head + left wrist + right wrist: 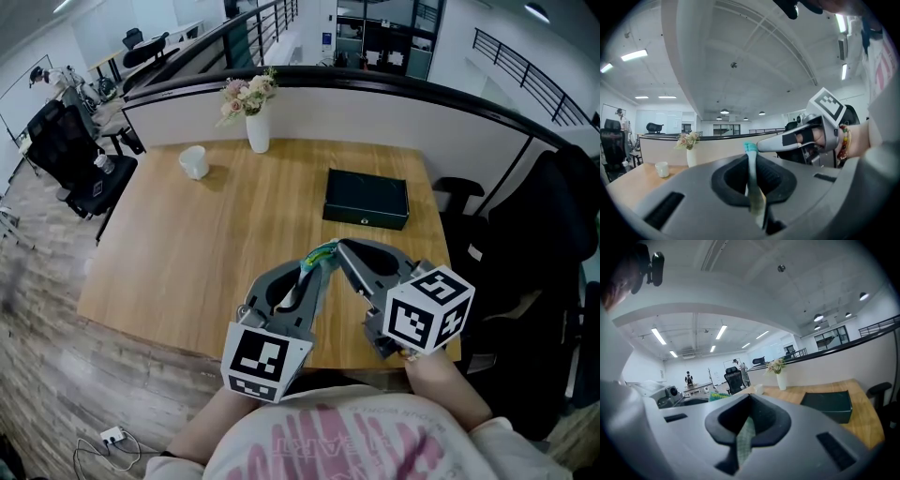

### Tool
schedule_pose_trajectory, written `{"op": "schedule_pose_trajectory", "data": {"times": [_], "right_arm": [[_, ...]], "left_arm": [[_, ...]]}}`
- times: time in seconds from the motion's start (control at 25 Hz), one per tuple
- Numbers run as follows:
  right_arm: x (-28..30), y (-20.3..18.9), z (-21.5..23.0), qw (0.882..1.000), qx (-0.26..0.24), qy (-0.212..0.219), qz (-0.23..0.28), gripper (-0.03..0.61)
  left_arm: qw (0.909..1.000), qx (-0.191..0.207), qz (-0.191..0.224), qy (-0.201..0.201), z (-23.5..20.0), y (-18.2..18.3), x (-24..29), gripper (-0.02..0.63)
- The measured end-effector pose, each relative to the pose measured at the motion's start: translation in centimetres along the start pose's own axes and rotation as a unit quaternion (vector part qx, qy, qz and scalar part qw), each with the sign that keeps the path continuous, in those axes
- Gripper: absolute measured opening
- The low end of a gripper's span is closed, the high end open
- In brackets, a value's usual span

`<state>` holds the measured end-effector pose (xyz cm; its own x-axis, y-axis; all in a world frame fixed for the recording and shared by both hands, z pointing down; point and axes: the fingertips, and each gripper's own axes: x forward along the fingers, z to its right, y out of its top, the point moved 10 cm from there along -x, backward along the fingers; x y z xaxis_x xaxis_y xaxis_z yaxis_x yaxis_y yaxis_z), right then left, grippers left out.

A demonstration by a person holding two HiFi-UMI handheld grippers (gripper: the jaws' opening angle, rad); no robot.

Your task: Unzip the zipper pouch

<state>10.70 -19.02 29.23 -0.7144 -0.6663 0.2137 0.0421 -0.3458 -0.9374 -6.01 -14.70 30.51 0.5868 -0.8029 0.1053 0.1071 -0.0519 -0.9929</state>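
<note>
The zipper pouch [322, 253] is a small teal and yellow-green thing held in the air over the table's front edge, between both grippers. My left gripper [313, 266] is shut on it: in the left gripper view a thin teal-topped edge of the pouch [753, 180] stands pinched between the jaws of the left gripper [751, 161]. My right gripper [345, 251] meets it from the right and is shut on a green woven strip [745, 441] of the pouch. Whether that strip is the zipper pull I cannot tell. Most of the pouch is hidden by the gripper bodies.
On the wooden table [187, 272] lie a black box [367, 198] at the right, a white cup [194, 161] at the far left and a white vase with flowers [255, 117] at the back. Office chairs [66, 150] stand left of the table, a dark chair [539, 272] at the right.
</note>
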Motion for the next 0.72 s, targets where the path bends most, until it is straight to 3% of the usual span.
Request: {"op": "schedule_pose_trajectory", "data": {"times": [0.72], "right_arm": [[-0.5, -0.9, 1.2, 1.0, 0.011, -0.027, -0.007, 0.002]], "left_arm": [[0.9997, -0.012, 0.018, -0.011, 0.2, 0.5, -0.3, 0.011]]}}
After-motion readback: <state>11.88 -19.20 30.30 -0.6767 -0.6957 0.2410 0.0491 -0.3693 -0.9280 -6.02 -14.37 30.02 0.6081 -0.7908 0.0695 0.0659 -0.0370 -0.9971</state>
